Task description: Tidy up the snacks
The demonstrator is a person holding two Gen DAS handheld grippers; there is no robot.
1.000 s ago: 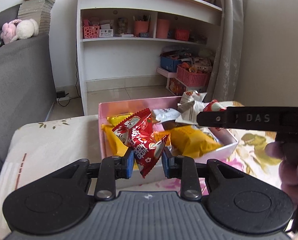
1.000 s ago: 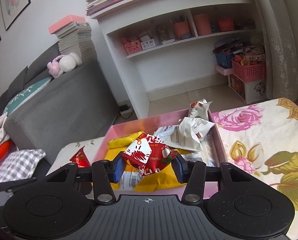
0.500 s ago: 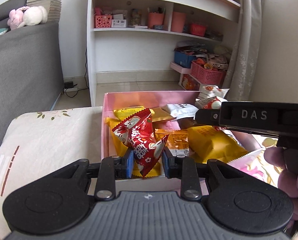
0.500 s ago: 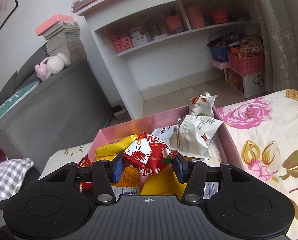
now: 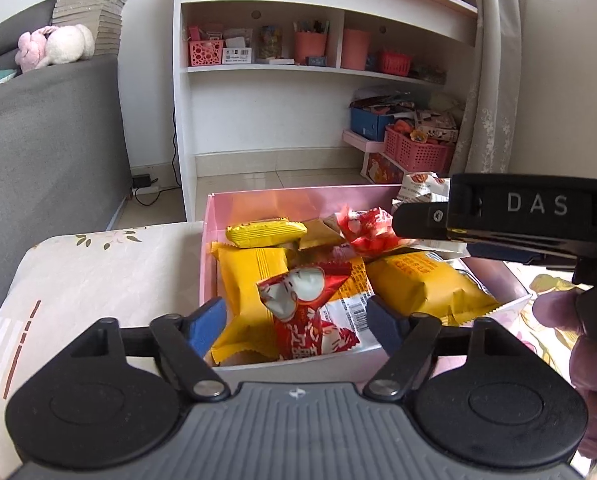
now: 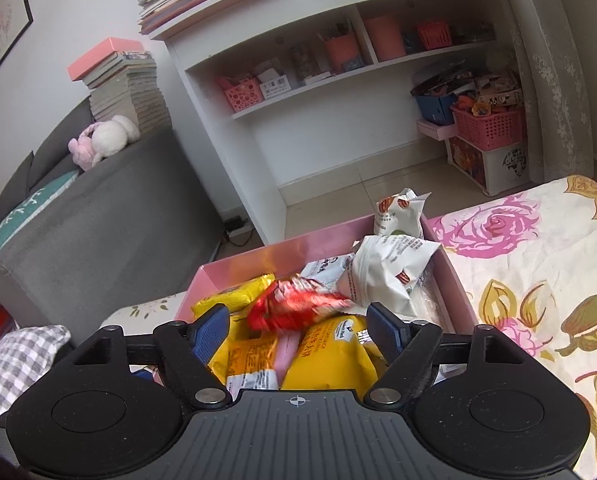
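Left gripper (image 5: 296,322): jaws opening, pads clear of the red packet (image 5: 304,314), which sits between them on yellow packets (image 5: 250,280) at the near end of the pink box (image 5: 298,198).

Right gripper (image 6: 298,330): jaws opening; a second red packet (image 6: 294,308), blurred, lies between the pads without contact, above the yellow packets. White packets (image 6: 386,276) fill the box's far right corner. The box rests on a floral cloth (image 6: 538,264). A hand (image 5: 578,344) grips the right gripper's handle.
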